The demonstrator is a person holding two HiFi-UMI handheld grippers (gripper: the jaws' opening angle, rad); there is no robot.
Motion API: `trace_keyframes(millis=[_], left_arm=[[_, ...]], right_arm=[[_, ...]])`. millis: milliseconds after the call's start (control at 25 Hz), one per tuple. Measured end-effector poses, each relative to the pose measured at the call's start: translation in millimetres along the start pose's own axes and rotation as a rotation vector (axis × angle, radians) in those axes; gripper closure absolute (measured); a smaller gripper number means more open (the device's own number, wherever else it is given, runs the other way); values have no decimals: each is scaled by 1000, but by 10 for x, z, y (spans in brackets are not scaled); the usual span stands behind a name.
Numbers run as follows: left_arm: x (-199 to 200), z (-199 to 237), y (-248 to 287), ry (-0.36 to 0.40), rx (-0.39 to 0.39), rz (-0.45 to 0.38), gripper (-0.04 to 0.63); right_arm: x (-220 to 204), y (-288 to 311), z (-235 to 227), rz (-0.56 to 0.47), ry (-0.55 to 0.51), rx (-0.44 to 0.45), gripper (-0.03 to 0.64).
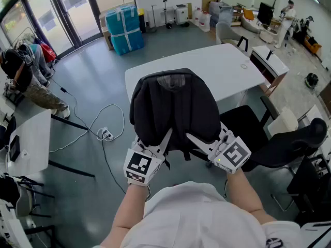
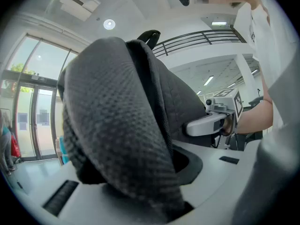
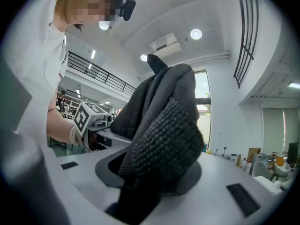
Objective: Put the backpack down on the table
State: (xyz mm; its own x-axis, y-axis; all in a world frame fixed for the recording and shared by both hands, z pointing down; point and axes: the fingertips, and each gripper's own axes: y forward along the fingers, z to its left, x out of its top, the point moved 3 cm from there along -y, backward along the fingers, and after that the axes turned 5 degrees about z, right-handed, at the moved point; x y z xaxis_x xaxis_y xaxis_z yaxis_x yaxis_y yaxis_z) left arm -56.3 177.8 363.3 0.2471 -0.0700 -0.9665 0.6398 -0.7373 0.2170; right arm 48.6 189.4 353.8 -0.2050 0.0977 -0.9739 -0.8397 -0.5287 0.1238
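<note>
A black backpack [image 1: 173,107] hangs in the air in front of me, upright, between me and the white table [image 1: 227,66]. My left gripper [image 1: 165,137] is shut on its padded strap [image 2: 122,139] at the bag's lower left. My right gripper [image 1: 195,138] is shut on the other padded strap [image 3: 164,144] at the lower right. Each gripper view is filled by mesh strap pinched between the jaws. The right gripper [image 2: 211,121] shows in the left gripper view, and the left gripper [image 3: 89,118] shows in the right gripper view. The bag's underside is hidden.
A black office chair [image 1: 289,143] stands at the right, close to the table's near corner. A white desk [image 1: 31,138] is at the left, with cables and a power strip [image 1: 106,133] on the floor. Blue wrapped boxes [image 1: 124,27] and a seated person [image 1: 31,71] are farther off.
</note>
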Motion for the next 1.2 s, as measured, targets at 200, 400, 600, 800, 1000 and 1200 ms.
trace_keyframes(millis=[200, 400, 600, 800, 1000, 1200], left_arm=[[-1, -14, 13, 1, 1, -2, 496], [4, -33, -19, 4, 4, -8, 497], [-17, -35, -11, 0, 6, -11, 499], [-42, -35, -32, -6, 6, -5, 499], [-67, -7, -69, -12, 3, -5, 499], [-71, 48, -138, -16, 1, -12, 499]], right_arm=[[5, -7, -10, -8, 4, -3, 456], [14, -20, 21, -12, -3, -5, 456], [7, -12, 23, -15, 15, 11, 453], [-10, 4, 44, -11, 22, 21, 451], [-4, 43, 77, -12, 26, 27, 453], [30, 106, 132, -14, 27, 24, 453]])
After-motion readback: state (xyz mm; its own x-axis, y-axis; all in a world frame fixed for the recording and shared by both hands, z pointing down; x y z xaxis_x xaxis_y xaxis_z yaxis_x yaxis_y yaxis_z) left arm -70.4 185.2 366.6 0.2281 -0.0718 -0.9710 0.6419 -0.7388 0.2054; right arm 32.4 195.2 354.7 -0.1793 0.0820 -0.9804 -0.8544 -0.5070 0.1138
